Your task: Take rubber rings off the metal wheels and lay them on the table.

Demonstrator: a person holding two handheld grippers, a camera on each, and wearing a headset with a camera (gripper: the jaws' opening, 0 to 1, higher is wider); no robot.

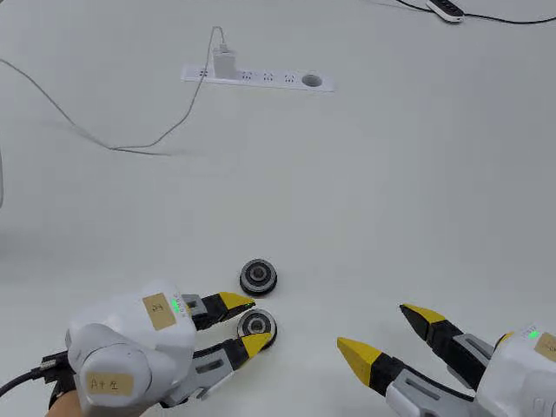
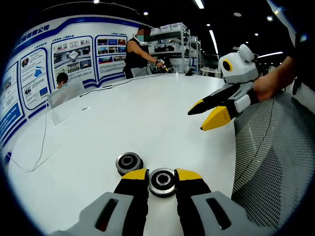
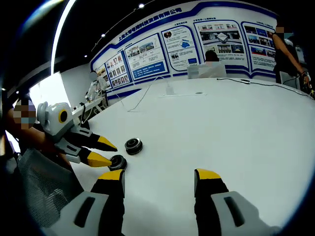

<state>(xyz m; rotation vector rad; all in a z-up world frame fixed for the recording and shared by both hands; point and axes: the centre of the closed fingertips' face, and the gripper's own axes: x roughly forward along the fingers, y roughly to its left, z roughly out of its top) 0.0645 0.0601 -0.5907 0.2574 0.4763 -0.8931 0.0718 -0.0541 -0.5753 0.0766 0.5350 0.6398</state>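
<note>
Near wheel [image 2: 162,183] is sitting between left gripper's [image 2: 162,173] jaws, pinch unclear; second wheel [image 2: 129,162] lying beside; right gripper [image 1: 378,328] gaping empty.

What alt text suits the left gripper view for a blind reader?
Jaws of the left gripper closely flank a rubber-ringed metal wheel on the white table; a second wheel lies just beside it. The right gripper hovers open at upper right.

Two metal wheels [image 1: 258,277] — two grippers [image 1: 252,322] — two power strips [image 1: 256,78], one table [image 1: 391,191]
</note>
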